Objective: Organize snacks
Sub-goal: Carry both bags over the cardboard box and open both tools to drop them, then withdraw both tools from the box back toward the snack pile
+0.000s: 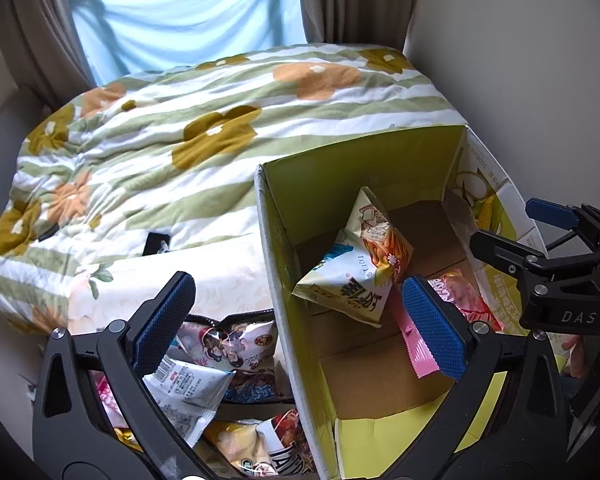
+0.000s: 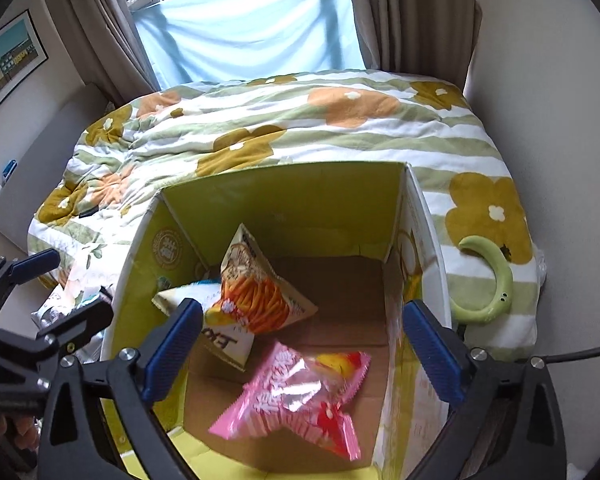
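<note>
Left wrist view
Left gripper [image 1: 300, 320]: my jaws stand wide apart with nothing between the pads, hanging over the near left wall of the cardboard box [image 1: 278, 280].
Snack pile [image 1: 224, 364]: loose packets lie on the bed outside that wall, right below my left pad; these look like the ones not yet sorted.
White packet [image 1: 184, 396]: topmost and nearest, so I judge it the easiest next pick; I should pinch a flat sealed edge, not the puffed middle.
Right gripper [image 1: 548, 240]: seen from the side over the far wall of the box.

Right wrist view
Right gripper [image 2: 302, 344]: released, pads spread and touching nothing, above the open box.
Pink packet [image 2: 300, 388]: lies blurred between and below my pads, apart from both, over the box floor near the front.
Orange stick packet [image 2: 260, 292]: leans on a pale packet [image 2: 220, 340] further back on the left.
Doing it well: I lift straight up, clear of the walls, before swinging away, so no pad catches the box rim.
Risk: the box sits on a soft quilt [image 2: 300, 128] and may tip if nudged.
</note>
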Demonstrator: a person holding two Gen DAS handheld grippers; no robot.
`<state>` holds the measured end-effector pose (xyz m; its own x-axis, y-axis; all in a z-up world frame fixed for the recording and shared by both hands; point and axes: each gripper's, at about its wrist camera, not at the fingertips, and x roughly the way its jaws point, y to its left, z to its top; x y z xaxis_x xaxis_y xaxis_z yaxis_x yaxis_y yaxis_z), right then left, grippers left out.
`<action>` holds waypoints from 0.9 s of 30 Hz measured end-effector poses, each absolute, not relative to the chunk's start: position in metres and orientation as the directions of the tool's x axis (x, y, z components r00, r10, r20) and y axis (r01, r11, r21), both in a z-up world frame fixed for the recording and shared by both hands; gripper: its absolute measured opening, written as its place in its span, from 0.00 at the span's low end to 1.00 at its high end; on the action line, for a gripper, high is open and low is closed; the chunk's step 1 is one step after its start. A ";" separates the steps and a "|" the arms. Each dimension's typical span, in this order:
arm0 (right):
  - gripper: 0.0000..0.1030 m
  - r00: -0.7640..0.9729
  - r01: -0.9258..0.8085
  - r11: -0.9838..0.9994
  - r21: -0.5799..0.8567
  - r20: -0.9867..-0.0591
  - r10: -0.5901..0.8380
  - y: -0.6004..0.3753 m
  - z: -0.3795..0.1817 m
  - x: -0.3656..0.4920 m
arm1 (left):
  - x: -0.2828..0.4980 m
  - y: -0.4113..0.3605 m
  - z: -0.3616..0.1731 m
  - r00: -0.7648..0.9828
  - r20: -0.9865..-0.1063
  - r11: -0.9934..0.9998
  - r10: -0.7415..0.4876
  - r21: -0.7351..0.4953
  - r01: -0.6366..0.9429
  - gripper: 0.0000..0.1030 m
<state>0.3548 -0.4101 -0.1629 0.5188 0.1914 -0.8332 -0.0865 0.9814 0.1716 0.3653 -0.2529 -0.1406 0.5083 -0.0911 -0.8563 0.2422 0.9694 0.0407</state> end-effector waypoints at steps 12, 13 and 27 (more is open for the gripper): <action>0.97 0.570 -0.093 0.982 0.167 -0.799 0.190 -0.420 -0.126 0.317 | 0.331 -0.253 -0.109 0.564 -0.820 0.975 -0.093 0.040 0.218 0.99; 0.97 0.575 -0.102 0.981 0.164 -0.795 0.193 -0.420 -0.122 0.312 | 0.326 -0.252 -0.104 0.574 -0.814 0.977 -0.090 0.040 0.210 0.99; 0.97 0.635 -0.308 0.931 0.195 -0.687 0.354 -0.373 -0.074 0.259 | 0.231 -0.177 -0.058 0.654 -0.756 0.998 0.012 0.053 0.043 0.99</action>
